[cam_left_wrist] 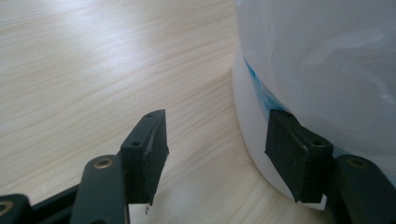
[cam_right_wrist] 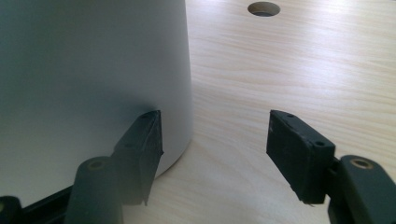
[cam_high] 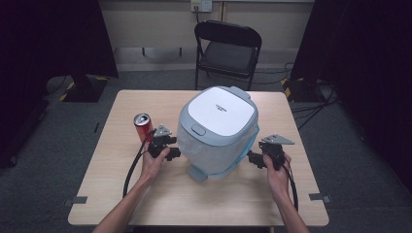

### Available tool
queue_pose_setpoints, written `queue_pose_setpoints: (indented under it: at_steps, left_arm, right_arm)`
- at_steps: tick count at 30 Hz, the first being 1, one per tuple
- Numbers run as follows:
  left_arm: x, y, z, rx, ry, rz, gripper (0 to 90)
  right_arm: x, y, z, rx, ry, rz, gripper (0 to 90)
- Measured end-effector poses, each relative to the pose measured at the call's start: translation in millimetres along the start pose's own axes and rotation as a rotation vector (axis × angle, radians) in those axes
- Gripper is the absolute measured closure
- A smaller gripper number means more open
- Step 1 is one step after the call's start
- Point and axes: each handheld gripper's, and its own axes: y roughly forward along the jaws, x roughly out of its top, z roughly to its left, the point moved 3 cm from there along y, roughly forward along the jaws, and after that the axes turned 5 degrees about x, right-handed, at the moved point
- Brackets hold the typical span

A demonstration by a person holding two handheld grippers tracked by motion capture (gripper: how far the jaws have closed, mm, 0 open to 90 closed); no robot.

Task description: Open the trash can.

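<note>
A white and grey pedal bin (cam_high: 216, 126) stands in the middle of the wooden table (cam_high: 121, 184), its lid down and a clear bag with a blue edge (cam_left_wrist: 261, 95) hanging over its body. Just left of the bin, my left gripper (cam_high: 174, 151) is open; in the left gripper view (cam_left_wrist: 217, 149) one fingertip (cam_left_wrist: 294, 154) lies against the bin's base and the other hangs over bare wood. On the bin's right side my right gripper (cam_high: 252, 158) also stands open, with one fingertip (cam_right_wrist: 142, 149) close against the bin wall (cam_right_wrist: 93, 70). Nothing is between either pair of jaws.
A red drink can (cam_high: 143, 126) stands upright left of the bin, just behind my left gripper. The bin's pedal (cam_high: 197, 173) juts toward the front edge. A round hole (cam_right_wrist: 264, 8) is in the tabletop. A black folding chair (cam_high: 228, 48) stands behind the table.
</note>
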Motion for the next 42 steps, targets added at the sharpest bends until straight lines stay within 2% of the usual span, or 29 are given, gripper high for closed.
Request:
queue_pose_setpoints:
  at_steps: [2,3,5,8,11,12,14,15,16,18,21,23,24,25,26,29,31,32,33,35,36,37,38,39,41,42]
  left_arm:
    - [-0.6,-1.7,-1.1,-0.012,-0.006,0.000,47.9]
    - [-2.0,-5.6,-5.4,-0.007,0.009,-0.002,51.1]
    - [-3.0,-7.3,-7.4,-0.005,0.007,0.001,54.0]
    - [-6.7,-15.9,-17.1,-0.009,0.036,0.015,57.0]
    - [-9.8,-18.2,-16.7,-0.029,0.025,0.013,47.5]
    - [-12.7,-18.2,-14.5,-0.044,0.013,0.001,44.7]
    - [-14.9,-19.1,-11.3,-0.049,0.016,-0.006,40.2]
    - [-15.5,-20.3,-9.8,-0.006,0.029,-0.009,36.6]
    - [-15.9,-20.9,-8.2,0.020,0.034,-0.001,38.0]
    - [-17.2,-22.2,-0.8,0.059,0.017,0.015,39.0]
    - [-17.0,-22.2,8.7,0.076,-0.049,0.001,39.0]
    - [-14.3,-22.0,11.2,0.091,-0.055,-0.014,39.0]
    - [-12.7,-20.5,11.0,0.083,-0.074,-0.008,39.0]
    - [-10.4,-19.6,8.9,0.074,-0.069,-0.010,38.8]
    - [-7.9,-19.0,7.0,0.085,-0.049,-0.009,38.5]
    - [-3.0,-15.8,5.7,0.068,-0.049,-0.013,38.3]
    - [1.0,-7.6,6.3,0.102,-0.006,0.008,37.8]
    - [1.0,-7.6,6.3,0.102,-0.006,0.008,37.2]
    - [2.5,-1.4,7.0,0.143,0.019,0.040,38.3]
    - [2.7,0.0,8.1,0.143,0.003,0.041,43.4]
    - [2.2,0.9,7.4,0.110,0.000,0.039,50.2]
    - [2.2,0.9,7.4,0.110,0.000,0.039,55.5]
    - [2.3,-0.9,0.8,0.115,0.043,0.029,62.9]
    - [1.9,-2.4,-1.9,0.114,0.058,0.035,68.1]
    - [0.7,-4.0,-3.6,0.108,0.068,0.033,70.2]
    - [-3.4,-9.5,-5.3,0.076,0.073,0.037,70.0]
  right_arm:
    - [0.8,3.6,-2.9,0.021,0.011,-0.010,36.3]
    - [1.7,6.0,-4.3,0.029,0.017,-0.014,37.8]
    - [5.4,12.2,-5.8,0.048,0.058,-0.017,44.8]
    - [13.5,24.0,-6.4,0.008,0.049,-0.029,47.5]
    - [19.0,31.7,-7.6,-0.003,0.043,-0.032,48.1]
    - [23.9,39.0,-7.8,-0.008,0.035,-0.035,48.3]
    - [27.7,45.2,-7.9,-0.016,0.024,-0.040,46.4]
    - [29.0,47.2,-8.3,-0.017,0.020,-0.039,45.1]
    - [30.0,48.7,-8.8,-0.026,0.020,-0.040,42.7]
    - [30.9,49.8,-9.4,-0.029,0.022,-0.038,42.0]
    - [31.2,51.6,-10.5,-0.021,0.019,-0.046,41.8]
    - [32.6,54.4,-11.4,-0.017,0.015,-0.050,42.1]
    - [33.4,56.4,-12.1,-0.014,0.017,-0.051,41.5]
    - [34.4,59.0,-12.8,-0.015,0.018,-0.050,41.6]
    - [35.6,61.9,-12.6,-0.014,0.017,-0.052,43.2]
    - [39.6,66.9,-10.7,-0.019,-0.006,-0.048,45.6]
    - [44.2,72.9,-7.2,-0.015,-0.031,-0.051,49.0]
    - [44.2,72.9,-7.2,-0.015,-0.031,-0.051,49.0]
    - [45.5,76.3,-4.8,0.032,-0.023,-0.045,57.3]
    - [46.1,77.1,-3.5,0.044,-0.020,-0.041,58.5]
    - [46.9,78.2,-0.7,0.064,-0.032,-0.043,67.2]
    - [46.9,78.0,0.9,0.071,-0.039,-0.041,69.7]
    - [46.8,77.1,2.5,0.076,-0.047,-0.038,73.5]
    - [46.5,75.7,4.8,0.082,-0.056,-0.035,76.1]
    - [45.2,71.1,8.6,0.084,-0.072,-0.019,77.2]
    - [44.6,68.1,11.1,0.084,-0.086,-0.012,77.1]
